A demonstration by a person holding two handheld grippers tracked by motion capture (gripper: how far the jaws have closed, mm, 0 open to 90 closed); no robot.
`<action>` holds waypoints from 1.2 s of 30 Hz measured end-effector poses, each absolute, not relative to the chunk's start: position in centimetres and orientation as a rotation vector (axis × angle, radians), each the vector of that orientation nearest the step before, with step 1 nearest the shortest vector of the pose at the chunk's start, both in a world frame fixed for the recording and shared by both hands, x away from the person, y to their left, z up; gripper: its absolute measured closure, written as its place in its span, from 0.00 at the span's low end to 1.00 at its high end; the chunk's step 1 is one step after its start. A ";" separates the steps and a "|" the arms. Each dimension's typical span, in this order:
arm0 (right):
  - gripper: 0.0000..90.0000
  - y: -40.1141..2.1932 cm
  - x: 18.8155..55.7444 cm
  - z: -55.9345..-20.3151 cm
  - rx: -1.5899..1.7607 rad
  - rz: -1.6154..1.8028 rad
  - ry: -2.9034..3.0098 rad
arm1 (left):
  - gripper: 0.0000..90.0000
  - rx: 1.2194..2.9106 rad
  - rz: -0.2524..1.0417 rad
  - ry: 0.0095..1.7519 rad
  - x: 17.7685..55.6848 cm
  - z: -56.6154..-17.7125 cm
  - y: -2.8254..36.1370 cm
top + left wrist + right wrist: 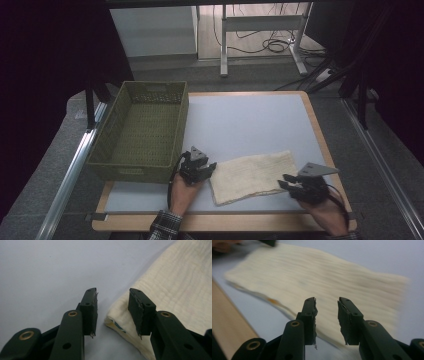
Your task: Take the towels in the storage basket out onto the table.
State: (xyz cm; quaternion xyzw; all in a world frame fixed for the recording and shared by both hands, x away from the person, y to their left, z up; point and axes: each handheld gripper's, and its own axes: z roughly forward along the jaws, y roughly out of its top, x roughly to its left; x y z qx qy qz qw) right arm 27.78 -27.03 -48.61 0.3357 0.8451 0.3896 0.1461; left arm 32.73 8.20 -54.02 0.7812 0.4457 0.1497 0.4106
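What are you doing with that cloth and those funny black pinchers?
A person is working on a folded cream cloth on the table with two grippers. The left gripper sits at the cloth's left corner, the right gripper at its right end. Both have open jaws, gripping nothing. A green basket, empty, waits nearby.

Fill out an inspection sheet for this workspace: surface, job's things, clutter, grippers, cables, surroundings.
Surface: pale table with a wooden rim, bare in the middle.
Job's things: folded cream cloth lying flat near the front edge; green basket at the left, nothing inside.
Clutter: nothing seen.
Grippers: left gripper open at the cloth's corner; right gripper open over the cloth, holding nothing.
Cables: black cables on the floor beyond.
Surroundings: white desk frame, grey carpet.
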 end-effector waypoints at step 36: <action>0.96 -10.5 25.6 -52.6 0.572 1.079 2.683 | 0.97 1.993 0.393 1.135 32.4 -53.9 7.8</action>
